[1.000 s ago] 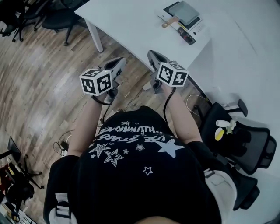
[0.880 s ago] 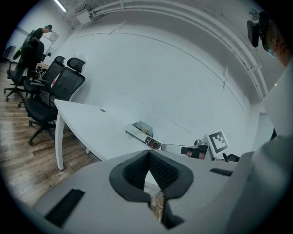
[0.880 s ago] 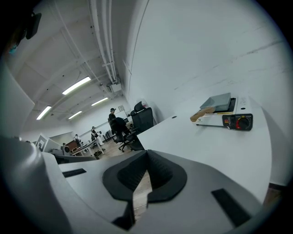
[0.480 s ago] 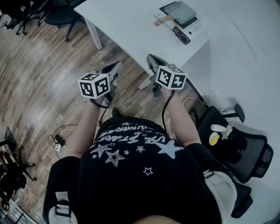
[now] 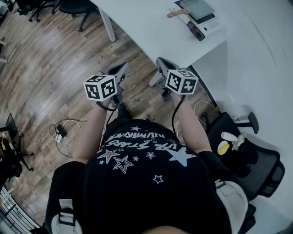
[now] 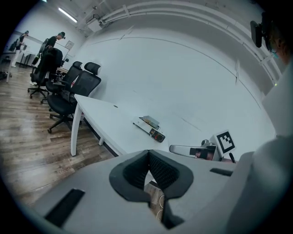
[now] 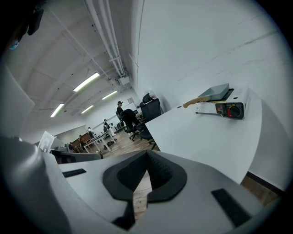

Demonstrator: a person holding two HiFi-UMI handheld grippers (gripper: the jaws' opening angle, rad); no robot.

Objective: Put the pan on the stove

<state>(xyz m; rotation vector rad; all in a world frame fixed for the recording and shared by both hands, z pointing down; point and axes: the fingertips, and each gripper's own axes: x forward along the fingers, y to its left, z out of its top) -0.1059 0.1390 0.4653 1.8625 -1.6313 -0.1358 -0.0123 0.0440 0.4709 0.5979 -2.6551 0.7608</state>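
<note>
Left gripper [image 5: 122, 69] and right gripper [image 5: 161, 64] were both empty, jaws together, near the table [image 5: 151, 32] edge. Pan [image 5: 196, 7] sat on stove [image 5: 211, 23], well apart from both.

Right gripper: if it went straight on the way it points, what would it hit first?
Most likely the white table. The right gripper, jaws shut and empty, aims at its near edge, well short of the stove. Depth is unclear, so it might pass that edge toward the wooden floor.
</note>
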